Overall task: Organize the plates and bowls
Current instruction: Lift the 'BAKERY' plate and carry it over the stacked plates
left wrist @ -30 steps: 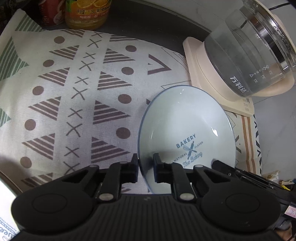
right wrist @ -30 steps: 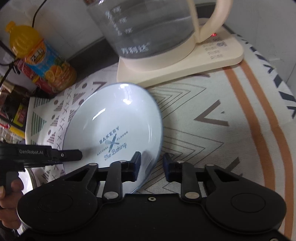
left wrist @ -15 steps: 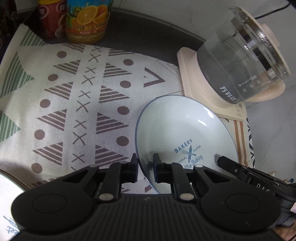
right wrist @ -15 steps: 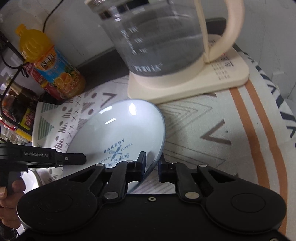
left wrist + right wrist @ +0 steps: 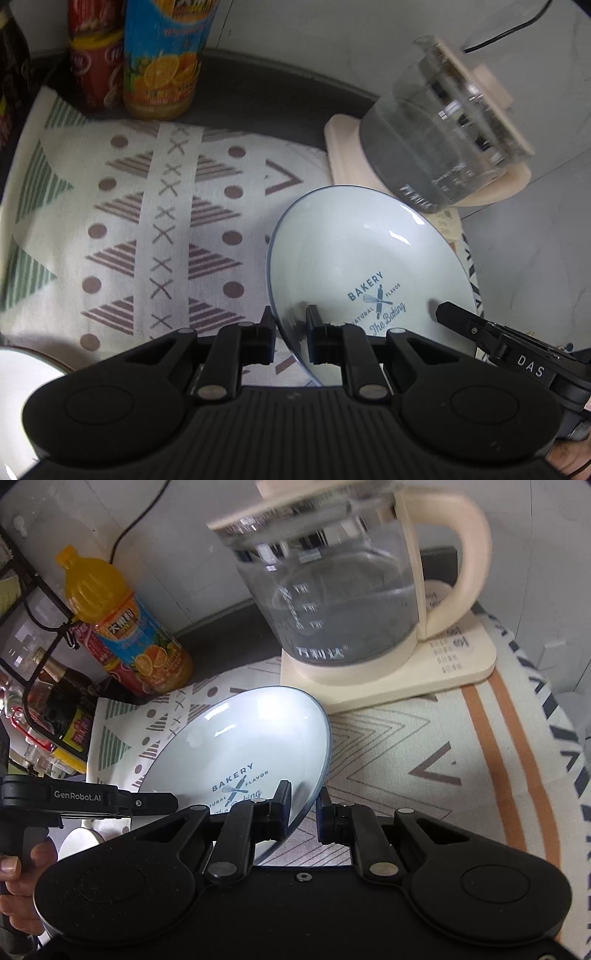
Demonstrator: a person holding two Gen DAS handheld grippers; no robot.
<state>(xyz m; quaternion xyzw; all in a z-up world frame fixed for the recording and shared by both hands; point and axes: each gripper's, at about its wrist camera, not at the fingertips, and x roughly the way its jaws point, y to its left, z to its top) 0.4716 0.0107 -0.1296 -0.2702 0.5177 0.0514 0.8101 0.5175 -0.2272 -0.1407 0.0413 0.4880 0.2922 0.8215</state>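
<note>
A pale blue plate with "BAKERY" lettering hangs above the patterned cloth, held from two sides. My left gripper is shut on its left rim. My right gripper is shut on the opposite rim of the plate. In the left wrist view the right gripper's finger reaches over the plate's right edge. The left gripper shows at the left of the right wrist view, with a hand on its grip. Part of another white dish shows at the lower left.
A glass kettle on a cream base stands right behind the plate. An orange juice bottle, a red bottle and dark bottles line the back left. The patterned cloth covers the table.
Both grippers have risen with the plate, lifting it off the cloth. The right gripper's jaws have closed onto the rim. A white dish has come into view at the lower left.
</note>
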